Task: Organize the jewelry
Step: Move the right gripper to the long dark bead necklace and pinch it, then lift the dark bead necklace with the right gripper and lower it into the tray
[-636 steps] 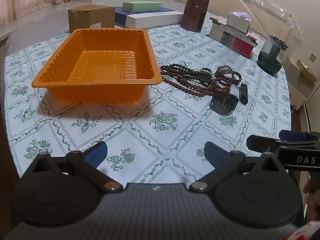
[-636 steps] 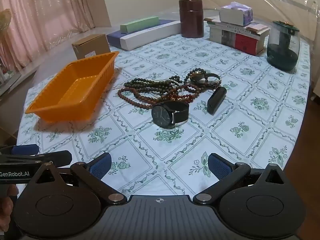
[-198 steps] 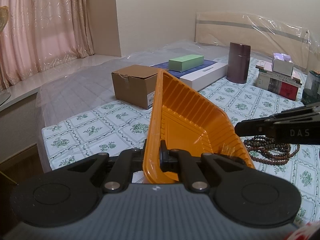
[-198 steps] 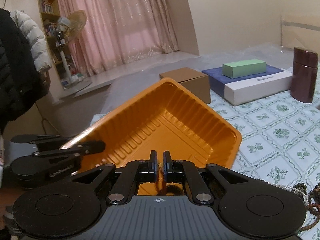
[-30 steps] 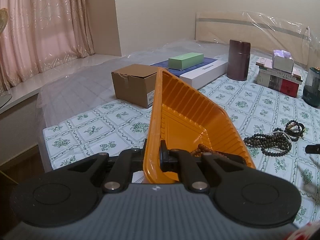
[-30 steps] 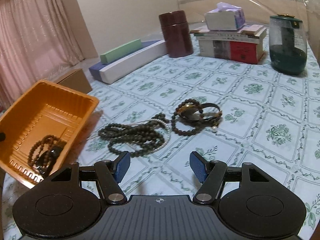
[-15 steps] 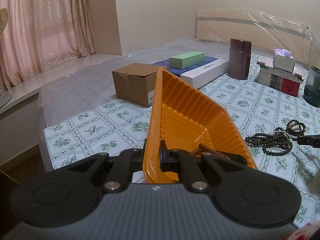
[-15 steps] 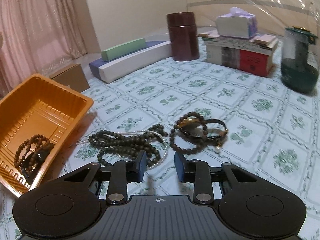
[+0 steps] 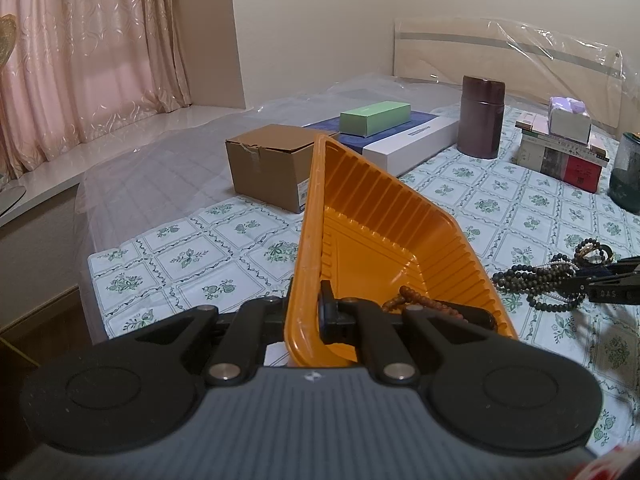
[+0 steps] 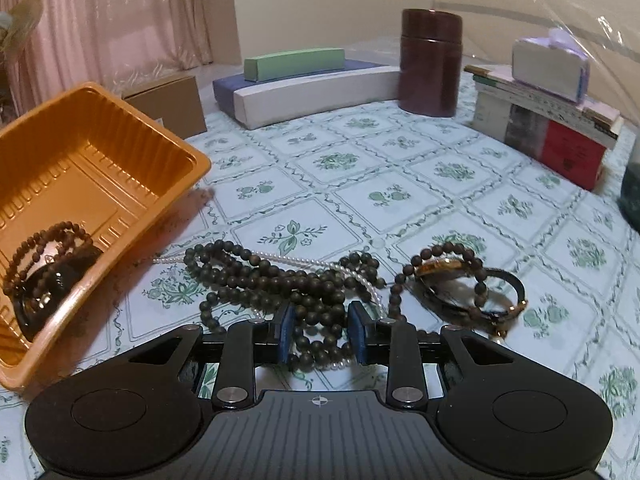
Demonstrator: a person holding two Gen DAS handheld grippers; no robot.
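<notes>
My left gripper (image 9: 316, 312) is shut on the near rim of the orange tray (image 9: 400, 208), which it holds tilted. A brown bead strand (image 10: 40, 240) and a black watch (image 10: 52, 284) lie in the tray (image 10: 100, 152). On the floral cloth, a dark bead necklace (image 10: 272, 276) is tangled with a thin pearl strand (image 10: 280, 258). Right of them lies a bead bracelet with a gold watch (image 10: 452, 268). My right gripper (image 10: 322, 332) stands low over the dark necklace, half narrowed, with a bunch of its beads between the blue pads (image 10: 286, 332). I see no squeeze on them.
At the back of the table are a cardboard box (image 9: 268, 164), a green box (image 9: 376, 118) on a long white box (image 10: 316, 88), and a brown canister (image 10: 430, 60). To the right stand stacked books (image 10: 552, 128) and a dark green jar (image 9: 628, 176).
My right gripper has narrowed its jaws and moved forward and down onto the dark bead necklace, which now lies between its fingers. The left gripper and tray have kept still.
</notes>
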